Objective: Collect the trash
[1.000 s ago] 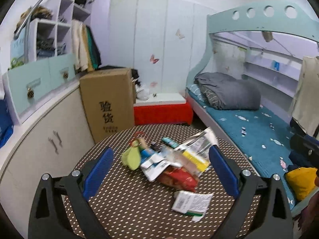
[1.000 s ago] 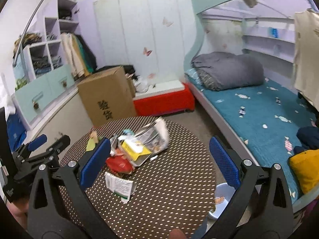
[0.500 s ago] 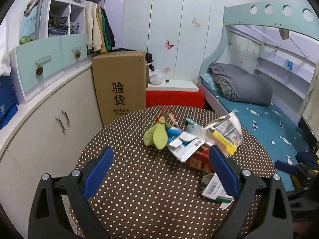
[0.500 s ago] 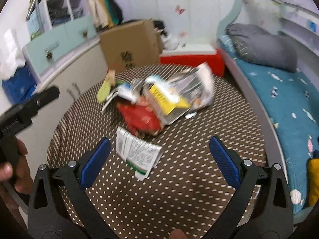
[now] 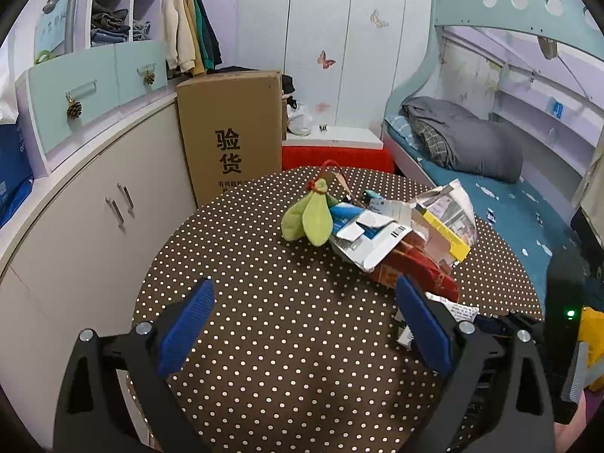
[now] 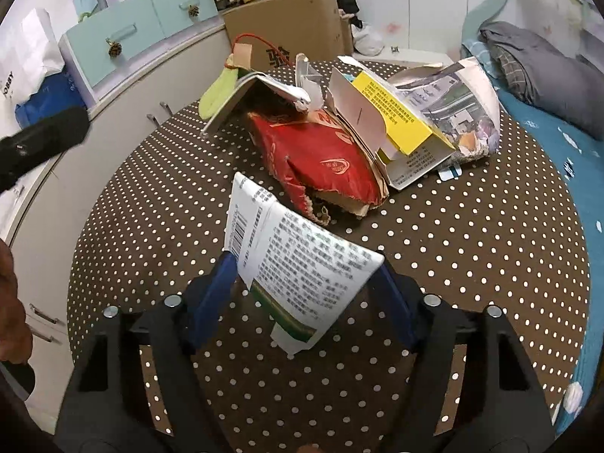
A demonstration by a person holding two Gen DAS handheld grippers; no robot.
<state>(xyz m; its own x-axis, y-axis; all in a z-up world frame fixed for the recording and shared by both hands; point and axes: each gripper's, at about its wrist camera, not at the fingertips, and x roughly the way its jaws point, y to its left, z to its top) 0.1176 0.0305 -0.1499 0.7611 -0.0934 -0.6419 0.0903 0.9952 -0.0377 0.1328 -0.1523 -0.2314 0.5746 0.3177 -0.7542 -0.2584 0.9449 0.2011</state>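
Closing in over the past second, the right gripper point(image 6: 304, 283) came down from a high look across the round polka-dot table point(image 6: 472, 249) to straddle the white printed packet point(image 6: 302, 264), its blue pads point(image 6: 215, 287) standing at either side of the wrapper. Whether the pads had yet pinched it could not be told; the jaws looked partly drawn in, with the packet's edges at or just inside them. The packet lay at the near edge of the litter, its long axis running away from the camera and slightly leftward, toward the red bag point(image 6: 321, 158) just beyond it. Farther back sat the yellow-and-white carton point(image 6: 392, 128), a crumpled newspaper point(image 6: 464, 113) and a green soft toy point(image 6: 217, 92). The left gripper point(image 5: 304, 324), meanwhile, had swung leftward; it hung with jaws wide apart over bare tablecloth, well short of the pile, the toy point(image 5: 309, 219) and torn white-and-blue carton point(image 5: 372, 238) ahead and to its right. The packet point(image 5: 458, 311) showed only as a sliver behind its right finger. The right side was plainly the nearer hand, and the pick appeared to turn on squeezing across the packet's short width. Nothing seemed collected so far.
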